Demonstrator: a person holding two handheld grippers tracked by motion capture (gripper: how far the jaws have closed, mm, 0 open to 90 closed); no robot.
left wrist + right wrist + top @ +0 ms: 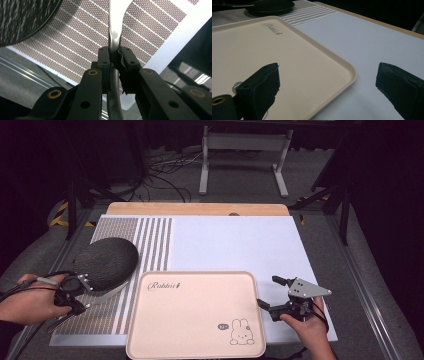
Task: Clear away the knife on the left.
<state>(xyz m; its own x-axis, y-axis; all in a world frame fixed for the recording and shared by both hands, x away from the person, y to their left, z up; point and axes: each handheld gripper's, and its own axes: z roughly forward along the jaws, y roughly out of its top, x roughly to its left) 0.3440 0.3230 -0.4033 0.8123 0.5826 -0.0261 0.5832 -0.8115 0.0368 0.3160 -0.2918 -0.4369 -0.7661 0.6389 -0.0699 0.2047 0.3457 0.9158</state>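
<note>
Spoon [115, 32] clamped by its handle in my left gripper [113, 62], beside the dark bowl [107, 261]; right gripper [272, 296] gapes empty at tray [150, 320] edge (nothing loaded yet).

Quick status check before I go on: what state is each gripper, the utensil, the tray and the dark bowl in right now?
Left gripper: shut on the metal utensil's handle.
Metal utensil: clamped by the handle, reaching out over the striped mat.
Right gripper: open, jaws either side of the tray's corner, not pressing on it.
Tray: flat on the table, empty.
Dark bowl: upside down on the mat.
</note>
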